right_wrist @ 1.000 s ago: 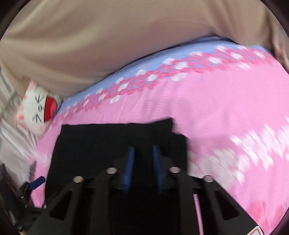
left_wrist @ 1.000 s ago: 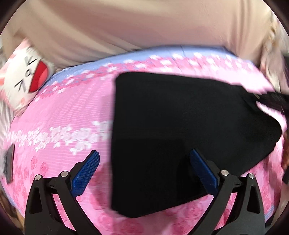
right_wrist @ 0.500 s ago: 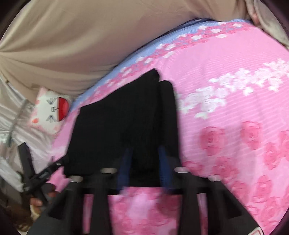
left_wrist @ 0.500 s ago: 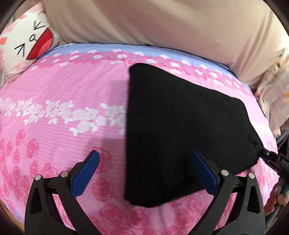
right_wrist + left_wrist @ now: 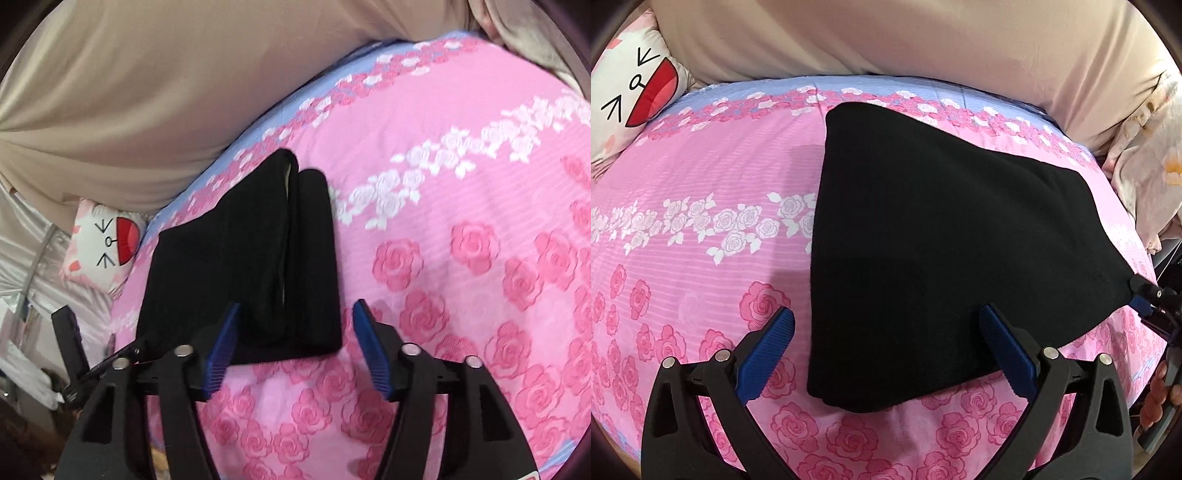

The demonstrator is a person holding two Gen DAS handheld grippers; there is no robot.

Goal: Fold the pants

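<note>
In the left wrist view, the left gripper (image 5: 886, 349) fills the foreground with its two black arms and two blue ribbed pads spread wide apart, holding nothing. Its right pad (image 5: 1006, 354) overlaps the near edge of the one pair of black knit pants (image 5: 945, 240), while its left pad hangs over the bare sheet; whether either touches the fabric cannot be told.

The pants lie folded into a flat, roughly four-sided bundle on the pink rose-printed bed sheet (image 5: 701, 192), near the front edge of the bed and right of the middle in this view. At the bundle's far right corner the tip of the right gripper (image 5: 1148, 297) shows, right against the cloth.

In the right wrist view, the right gripper (image 5: 293, 345) also has its two blue pads parted, the gap between them open over the near end of the pants (image 5: 243, 266), gripping nothing. From this side the bundle shows two stacked folds lying lengthwise, with a pale sliver of lining in the seam between them. The left gripper (image 5: 70, 343) appears low at the left edge.

Beyond the pants the sheet carries one band of white roses, then one band of small pink and white roses on a blue border. At the head of the bed sits one white cartoon-face cushion with a red mouth (image 5: 631, 96), and behind it a large beige fabric backdrop (image 5: 923, 40). One floral cream cloth (image 5: 1148, 155) bunches at the right.
</note>
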